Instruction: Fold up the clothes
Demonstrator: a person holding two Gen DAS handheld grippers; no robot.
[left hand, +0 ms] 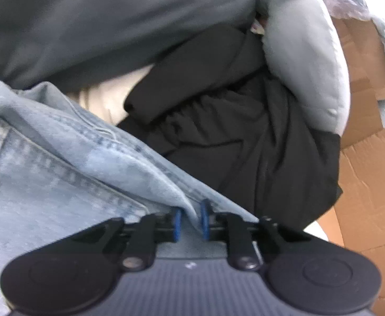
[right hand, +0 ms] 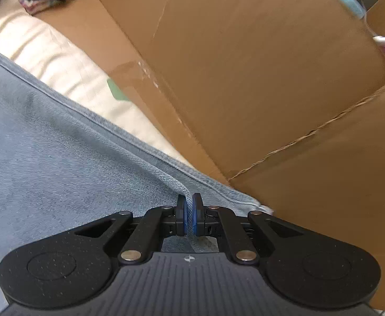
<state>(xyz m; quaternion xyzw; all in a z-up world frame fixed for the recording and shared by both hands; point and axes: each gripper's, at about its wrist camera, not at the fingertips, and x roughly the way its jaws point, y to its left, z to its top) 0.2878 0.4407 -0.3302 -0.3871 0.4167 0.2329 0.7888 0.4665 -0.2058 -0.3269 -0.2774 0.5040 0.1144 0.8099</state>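
Garment: pale blue jeans (left hand: 60, 163) are spread over a cream surface (right hand: 47, 52), beside a heap of dark clothes (left hand: 232, 137) and a grey cushion (left hand: 305, 60).
Right gripper (right hand: 189, 217): the blue pads are clamped tight on a raised ridge of denim near the seamed edge; cardboard boxes (right hand: 258, 79) stand just beyond.
Left gripper (left hand: 191, 221): a fold of denim stands between the fingers, which are slightly apart; the cloth is judged loosely held at best, not firmly pinched.
Step in hand: judged to be the laying down of a held edge of the jeans.
Good practice: both held points should be kept level so the fold line lies straight.
Tension: the denim should be kept lightly taut between the two grippers.
Risk: if the left side is let go first, that corner may slump and skew the fold.
Release: the right hold is best kept until the cloth lies flat.
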